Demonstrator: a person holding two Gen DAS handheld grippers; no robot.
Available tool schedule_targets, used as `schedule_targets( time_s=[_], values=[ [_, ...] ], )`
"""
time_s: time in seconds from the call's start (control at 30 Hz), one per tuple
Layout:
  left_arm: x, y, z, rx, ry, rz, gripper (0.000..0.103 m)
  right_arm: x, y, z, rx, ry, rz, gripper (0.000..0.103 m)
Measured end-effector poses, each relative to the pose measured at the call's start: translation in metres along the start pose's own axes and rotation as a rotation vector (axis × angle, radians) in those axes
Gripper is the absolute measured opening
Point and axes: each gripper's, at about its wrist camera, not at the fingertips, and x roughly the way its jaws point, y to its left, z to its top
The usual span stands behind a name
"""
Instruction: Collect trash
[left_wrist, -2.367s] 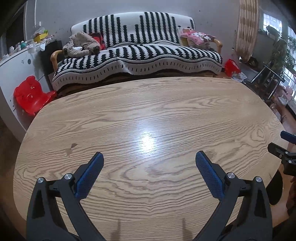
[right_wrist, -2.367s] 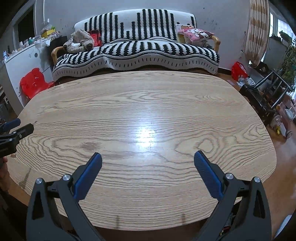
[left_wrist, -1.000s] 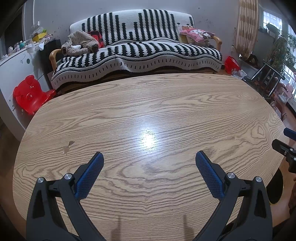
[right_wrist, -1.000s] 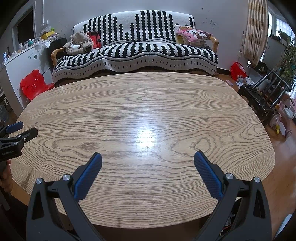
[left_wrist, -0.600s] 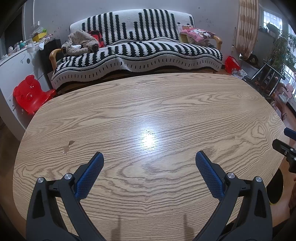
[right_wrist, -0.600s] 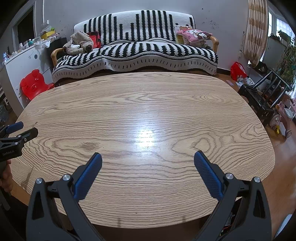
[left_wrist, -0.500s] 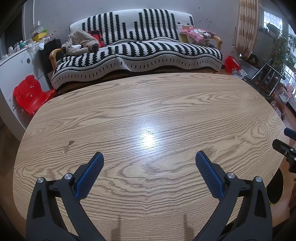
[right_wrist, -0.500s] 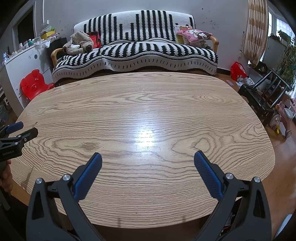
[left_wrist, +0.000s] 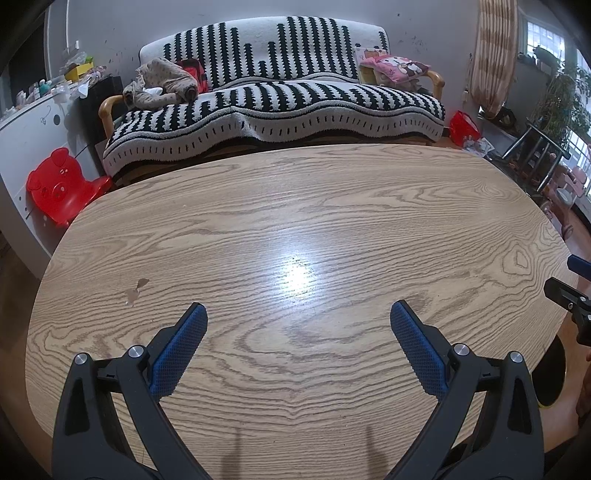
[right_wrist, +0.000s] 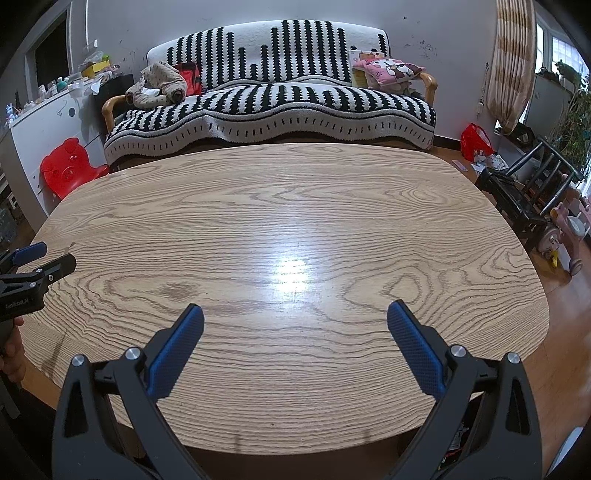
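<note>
Since a second ago almost nothing has changed: I hold the left claw (left_wrist: 298, 314) and right claw (right_wrist: 295, 314) released, empty, above the bench (left_wrist: 295, 206). No trash shows there; collecting looks finished or unstarted.

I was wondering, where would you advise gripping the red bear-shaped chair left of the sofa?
On the red bear chair, I would probably take the top rim of its back, coming from above. That panel stands upright, thin and unobstructed, whereas the seat looks too broad.

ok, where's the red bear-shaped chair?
The red bear-shaped chair sits on the floor, left in both views, beyond the table, between white cabinet and striped sofa.
</note>
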Motion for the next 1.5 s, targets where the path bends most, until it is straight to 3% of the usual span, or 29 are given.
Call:
schedule_targets(
  time_s=[1.0,1.5],
  values=[
    [0.000,0.004,-0.005,-0.014,0.014,-0.005,0.096,0.000,0.000,-0.001,-0.006,0.003,-0.001,0.096],
    [-0.009,-0.002,-0.005,0.009,-0.014,0.036,0.096,0.000,0.000,-0.002,-0.009,0.003,-0.001,0.096]
  ],
)
